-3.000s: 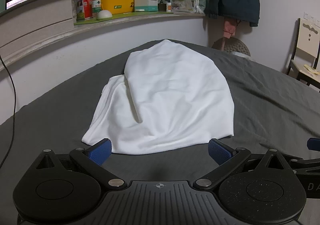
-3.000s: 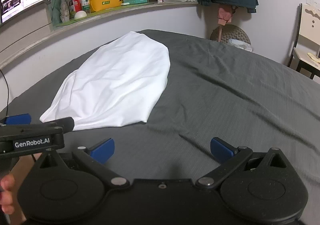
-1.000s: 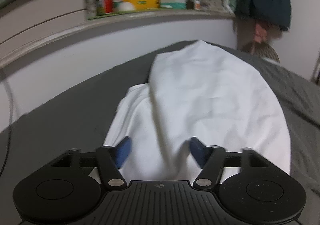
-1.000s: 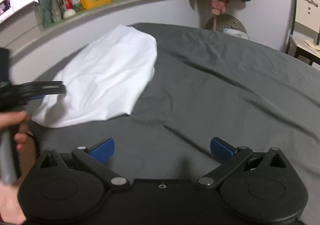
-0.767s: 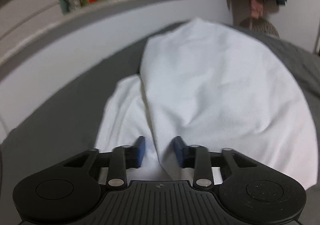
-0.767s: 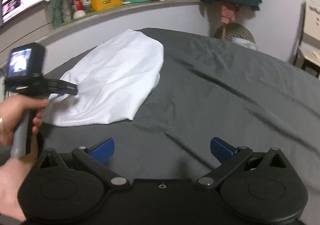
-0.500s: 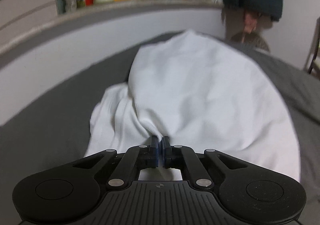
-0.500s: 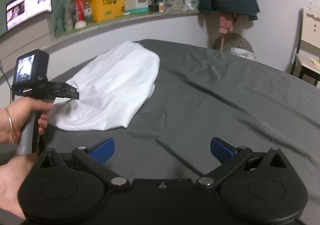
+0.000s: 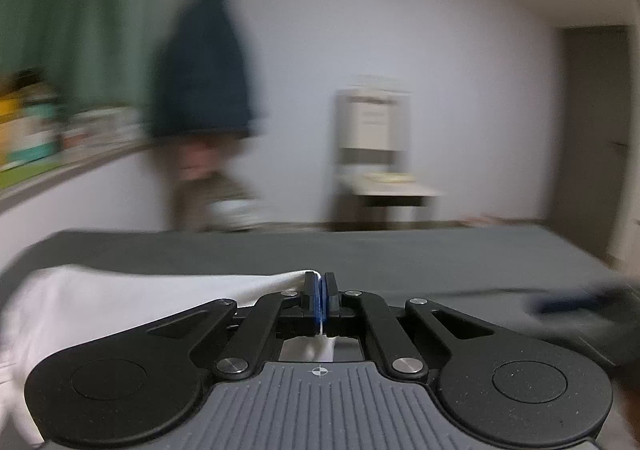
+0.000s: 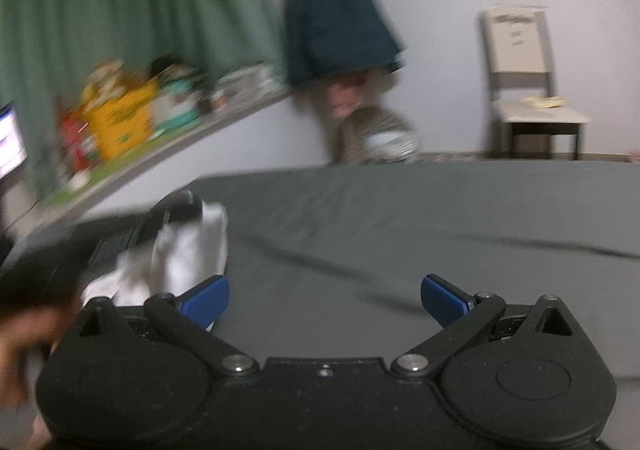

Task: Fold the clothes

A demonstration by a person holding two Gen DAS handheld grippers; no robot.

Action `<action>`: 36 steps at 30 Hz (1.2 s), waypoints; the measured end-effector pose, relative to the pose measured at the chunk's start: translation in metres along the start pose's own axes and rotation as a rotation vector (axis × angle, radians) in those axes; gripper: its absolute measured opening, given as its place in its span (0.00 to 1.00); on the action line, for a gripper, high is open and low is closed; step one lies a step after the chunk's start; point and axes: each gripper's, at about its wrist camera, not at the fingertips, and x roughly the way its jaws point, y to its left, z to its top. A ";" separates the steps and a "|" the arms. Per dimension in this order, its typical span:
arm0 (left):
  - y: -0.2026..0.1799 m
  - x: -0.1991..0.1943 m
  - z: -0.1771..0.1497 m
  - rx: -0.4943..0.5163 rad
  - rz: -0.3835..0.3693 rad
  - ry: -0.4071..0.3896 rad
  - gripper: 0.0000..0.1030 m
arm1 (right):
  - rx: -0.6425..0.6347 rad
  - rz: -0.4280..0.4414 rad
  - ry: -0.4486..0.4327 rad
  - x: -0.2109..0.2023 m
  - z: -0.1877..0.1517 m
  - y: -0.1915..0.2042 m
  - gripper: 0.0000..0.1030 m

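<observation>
The left gripper (image 9: 321,290) is clamped on an edge of the white garment (image 9: 120,302), which trails off to its left above the grey bed (image 10: 400,218). The right gripper (image 10: 324,298) stands wide apart, holding nothing. A yellow box (image 10: 120,118) on the blurred shelf (image 10: 180,146) has unclear contents.

A dark jacket (image 10: 336,22) hangs upper centre beside a green curtain (image 10: 132,10); a pale chair (image 10: 524,82) stands upper right, a cluttered shelf (image 10: 168,146) at left, all blurred.
</observation>
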 end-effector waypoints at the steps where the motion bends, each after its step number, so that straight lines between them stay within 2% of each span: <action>1: -0.015 0.001 -0.004 0.000 -0.094 -0.003 0.00 | 0.025 -0.031 -0.018 0.000 0.004 -0.012 1.00; 2: -0.031 0.002 -0.008 0.008 -0.179 -0.003 0.00 | 0.052 -0.065 -0.034 -0.001 0.007 -0.026 1.00; 4: -0.069 0.000 -0.021 0.088 -0.281 0.032 0.00 | 0.098 -0.126 -0.046 -0.001 0.008 -0.050 1.00; 7: -0.103 0.000 -0.049 0.198 -0.285 0.088 0.00 | 0.102 -0.170 -0.024 0.005 0.008 -0.071 1.00; 9: -0.106 0.002 -0.061 0.222 -0.200 0.093 0.00 | 0.107 -0.176 0.009 0.013 0.006 -0.073 1.00; 10: -0.099 0.001 -0.064 0.197 -0.147 0.101 0.00 | 0.112 -0.176 0.024 0.017 0.005 -0.074 1.00; 13: -0.054 0.002 -0.061 0.048 -0.020 0.123 0.01 | 0.123 -0.151 0.053 0.024 -0.006 -0.067 1.00; 15: -0.015 -0.003 -0.060 -0.033 0.134 0.116 0.01 | 0.115 -0.137 0.074 0.027 -0.011 -0.061 1.00; 18: 0.036 -0.014 -0.058 -0.086 0.363 0.110 0.02 | 0.086 -0.120 0.109 0.031 -0.018 -0.046 1.00; 19: 0.054 -0.017 -0.058 -0.105 0.434 0.110 0.07 | 0.083 -0.117 0.113 0.032 -0.019 -0.042 1.00; 21: 0.087 -0.022 -0.068 -0.178 0.557 0.108 0.47 | 0.087 -0.099 0.115 0.031 -0.019 -0.037 1.00; 22: 0.108 -0.031 -0.079 -0.223 0.613 0.103 0.84 | 0.087 -0.087 0.114 0.030 -0.019 -0.035 1.00; 23: 0.129 -0.037 -0.093 -0.263 0.660 0.092 0.94 | 0.087 -0.077 0.113 0.029 -0.020 -0.034 1.00; 26: 0.162 -0.050 -0.126 -0.313 0.692 0.108 0.94 | 0.073 -0.080 0.117 0.028 -0.020 -0.032 1.00; 29: 0.161 -0.043 -0.139 -0.269 0.689 0.127 0.94 | 0.087 -0.078 0.126 0.030 -0.022 -0.032 1.00; 31: 0.151 -0.036 -0.140 -0.274 0.638 0.123 0.93 | 0.092 -0.074 0.132 0.031 -0.024 -0.031 1.00; 33: 0.143 -0.029 -0.141 -0.279 0.590 0.121 0.72 | 0.079 -0.073 0.139 0.033 -0.025 -0.027 1.00; 34: 0.144 -0.026 -0.141 -0.288 0.578 0.123 0.54 | 0.072 -0.073 0.141 0.033 -0.025 -0.024 1.00; 35: 0.145 -0.026 -0.140 -0.314 0.570 0.122 0.44 | 0.061 -0.070 0.141 0.033 -0.026 -0.021 1.00; 36: 0.146 -0.025 -0.139 -0.341 0.562 0.120 0.39 | 0.051 -0.067 0.140 0.032 -0.026 -0.019 1.00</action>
